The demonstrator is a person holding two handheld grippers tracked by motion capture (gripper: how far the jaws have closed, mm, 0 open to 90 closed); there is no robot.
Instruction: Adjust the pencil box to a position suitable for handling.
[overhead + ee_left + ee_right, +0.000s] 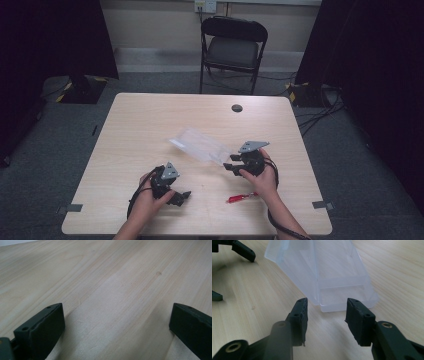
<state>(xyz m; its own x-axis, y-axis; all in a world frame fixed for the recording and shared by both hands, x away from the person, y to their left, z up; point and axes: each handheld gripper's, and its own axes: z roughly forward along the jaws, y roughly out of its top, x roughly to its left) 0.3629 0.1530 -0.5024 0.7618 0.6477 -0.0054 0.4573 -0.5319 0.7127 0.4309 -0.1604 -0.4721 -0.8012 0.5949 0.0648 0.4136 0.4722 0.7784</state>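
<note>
Right claw (325,312), half spread and empty, faces the clear plastic box's (329,277) near edge; a careless pinch could shove the light box away

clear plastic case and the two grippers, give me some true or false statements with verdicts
1. The clear plastic case lies on the table. True.
2. The right gripper has its jaws clamped on the case. False: the jaws stand apart just short of its near end.
3. The left gripper holds the red pen. False: its jaws are wide open over bare wood.
4. The pen lies near the person's right hand. True.
</note>
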